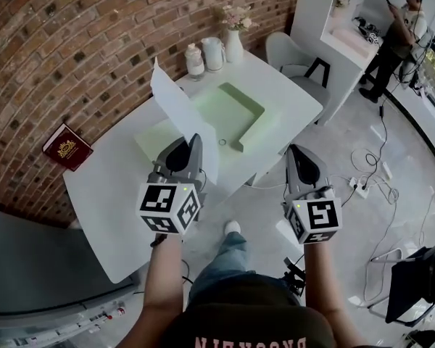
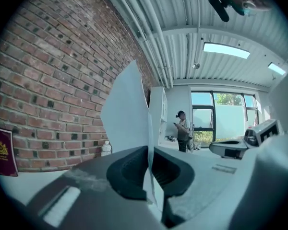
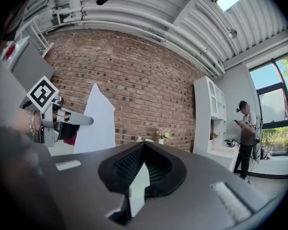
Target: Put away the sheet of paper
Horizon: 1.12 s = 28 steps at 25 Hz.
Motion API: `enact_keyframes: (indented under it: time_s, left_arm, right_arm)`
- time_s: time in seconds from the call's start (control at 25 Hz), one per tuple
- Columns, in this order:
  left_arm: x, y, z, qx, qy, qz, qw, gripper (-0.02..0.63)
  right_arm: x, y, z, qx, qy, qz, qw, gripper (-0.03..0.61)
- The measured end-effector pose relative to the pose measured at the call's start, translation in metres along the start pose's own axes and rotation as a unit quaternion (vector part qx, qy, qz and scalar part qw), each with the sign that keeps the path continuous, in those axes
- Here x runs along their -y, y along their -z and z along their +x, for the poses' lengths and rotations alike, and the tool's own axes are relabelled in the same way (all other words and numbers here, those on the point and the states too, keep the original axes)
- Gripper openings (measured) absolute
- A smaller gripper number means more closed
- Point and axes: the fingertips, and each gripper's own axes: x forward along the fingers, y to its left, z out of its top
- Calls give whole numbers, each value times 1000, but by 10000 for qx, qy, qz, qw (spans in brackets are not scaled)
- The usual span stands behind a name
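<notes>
Both grippers are showing closed jaws: the left gripper (image 1: 191, 143) is pinching the near edge of the sheet of paper (image 1: 175, 104), while the right gripper (image 1: 299, 152) is carrying nothing. The sheet is standing on edge above the white table (image 1: 109, 194), its long axis rising from the jaws toward the brick wall (image 1: 72, 49). Just beyond it, the pale green tray (image 1: 252, 127) is lying ahead and slightly right of the left gripper, which looks nearer to it.
</notes>
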Motion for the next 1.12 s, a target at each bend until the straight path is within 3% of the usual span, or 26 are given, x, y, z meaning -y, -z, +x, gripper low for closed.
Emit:
enact_keyframes:
  time_s: [0.36, 0.72, 0.96, 1.12]
  left_arm:
    - [-35, 12, 74, -252, 241, -473, 9983, -3]
    - [-77, 39, 116, -550, 308, -1419, 9879, -3]
    - [-91, 67, 128, -810, 422, -2042, 9747, -3]
    - [-98, 99, 132, -1064, 464, -2641, 9575, -3]
  right_arm:
    - [31, 3, 86, -50, -94, -17, 9999, 0]
    - [38, 24, 148, -306, -219, 75, 9993, 0]
    - [33, 48, 168, -571, -363, 92, 9977, 0]
    - [29, 63, 175, -793, -491, 115, 9956, 0]
